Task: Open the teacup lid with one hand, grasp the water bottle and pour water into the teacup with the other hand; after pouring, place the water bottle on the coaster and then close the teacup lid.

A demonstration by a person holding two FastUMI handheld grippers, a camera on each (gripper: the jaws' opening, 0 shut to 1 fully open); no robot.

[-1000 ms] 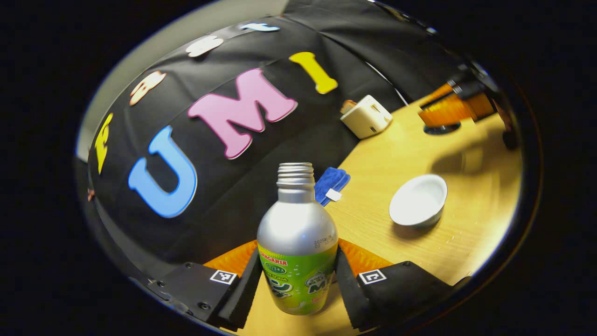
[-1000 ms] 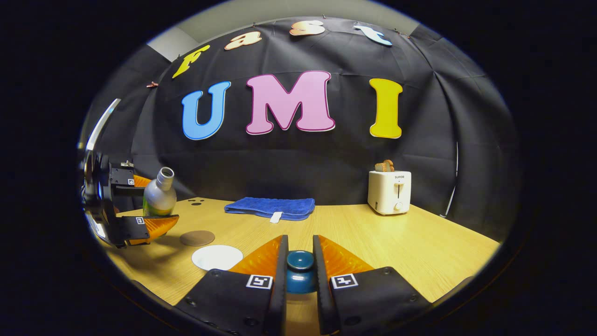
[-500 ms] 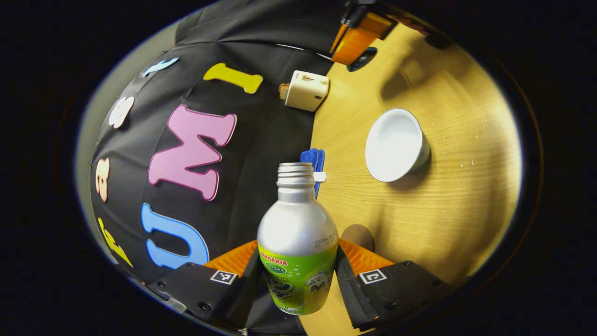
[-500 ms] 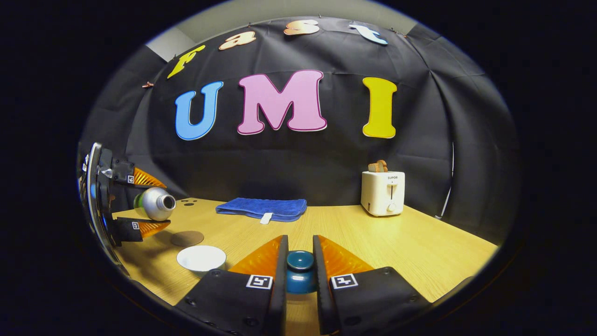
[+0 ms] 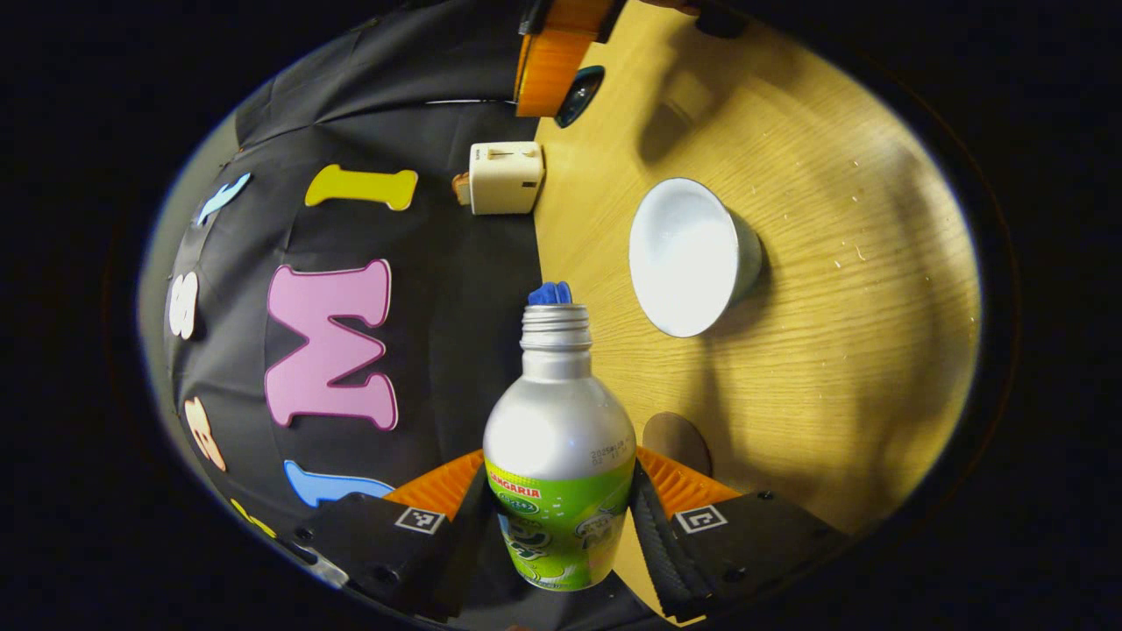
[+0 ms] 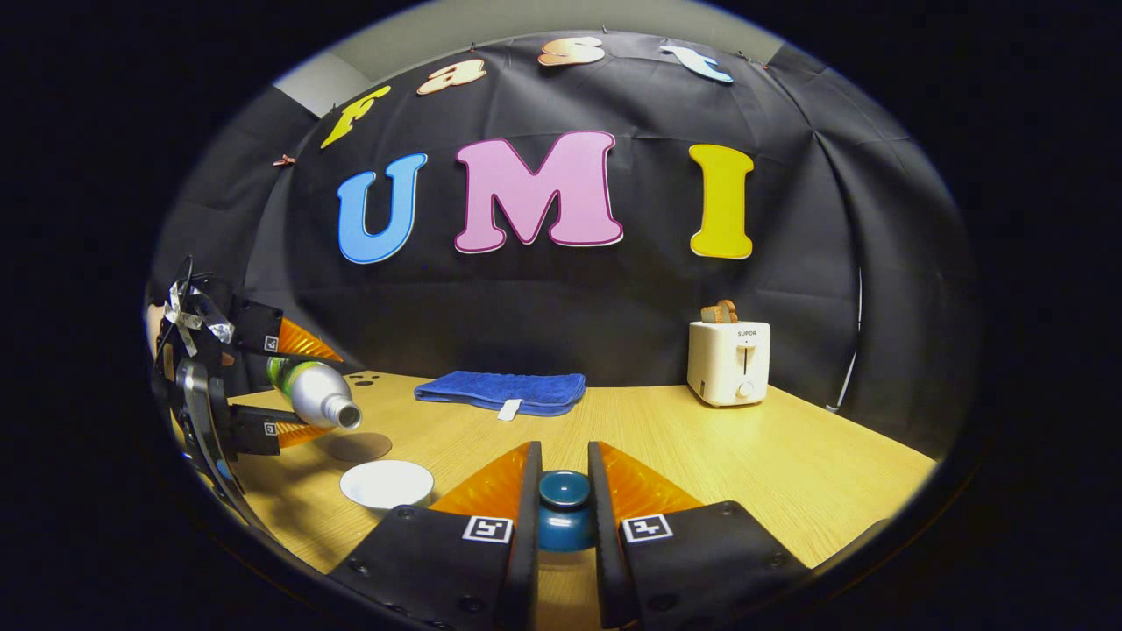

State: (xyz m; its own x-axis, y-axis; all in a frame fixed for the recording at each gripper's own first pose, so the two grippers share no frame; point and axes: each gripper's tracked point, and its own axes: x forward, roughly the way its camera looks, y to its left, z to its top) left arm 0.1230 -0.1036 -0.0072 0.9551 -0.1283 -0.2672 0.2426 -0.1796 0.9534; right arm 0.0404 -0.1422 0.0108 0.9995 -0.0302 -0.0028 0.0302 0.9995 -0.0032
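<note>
Water bottle [image 6: 314, 391] tipped further, mouth now angled down above teacup [image 6: 387, 484].

So from the right gripper view, the toaster [image 6: 729, 362] sits toward the back right of the bench [image 6: 745, 456], right up near the wall. The folded towel [image 6: 501, 391] lies along the back edge, around the middle. Over on the left side, the teacup [image 6: 387, 484] stands nearer the front edge, with the coaster [image 6: 358, 447] just behind it, not touching. The left hand-held gripper [image 6: 294, 386] holds the water bottle [image 6: 314, 393] on its side in the air above the coaster, mouth pointing toward the cup. The right hand-held gripper [image 6: 564, 508] has the teacup lid [image 6: 564, 508] between its fingers, up front near the middle of the bench.
</note>
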